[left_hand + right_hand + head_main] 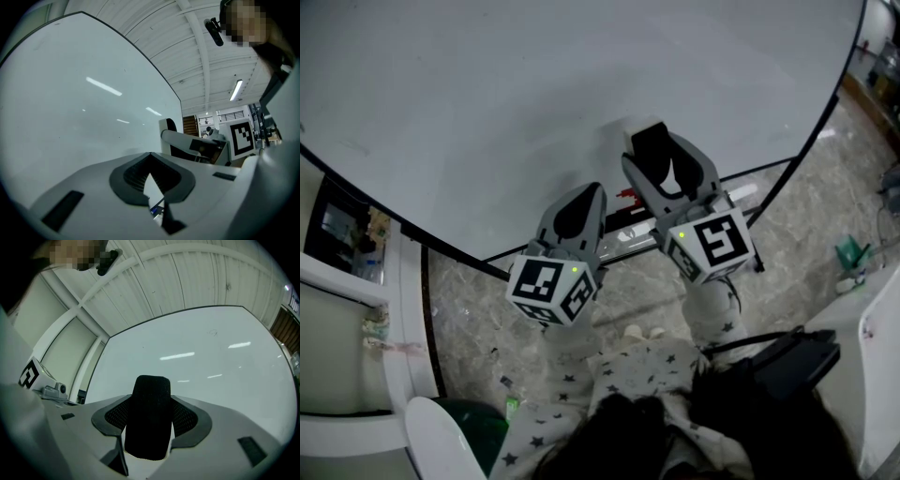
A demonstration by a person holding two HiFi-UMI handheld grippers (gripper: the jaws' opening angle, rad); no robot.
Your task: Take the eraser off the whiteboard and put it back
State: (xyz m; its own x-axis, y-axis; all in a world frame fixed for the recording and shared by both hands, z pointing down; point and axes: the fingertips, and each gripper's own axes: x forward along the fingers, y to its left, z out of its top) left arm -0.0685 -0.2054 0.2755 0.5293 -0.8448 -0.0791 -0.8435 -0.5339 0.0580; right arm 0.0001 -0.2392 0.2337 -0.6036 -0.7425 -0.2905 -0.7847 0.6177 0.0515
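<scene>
Right gripper (150,401) pinching black eraser (150,423), clearest in its own view, left gripper (151,161) pressed together, whiteboard (211,362) ahead

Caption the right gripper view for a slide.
Right gripper holds the black eraser between its jaws, facing the whiteboard.

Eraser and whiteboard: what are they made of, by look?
Eraser: black, matte, finely fuzzy surface, likely felt or a foam pad. Whiteboard: smooth, glossy white panel with sharp streak reflections, probably coated steel or melamine; the look doesn't settle which.
</scene>
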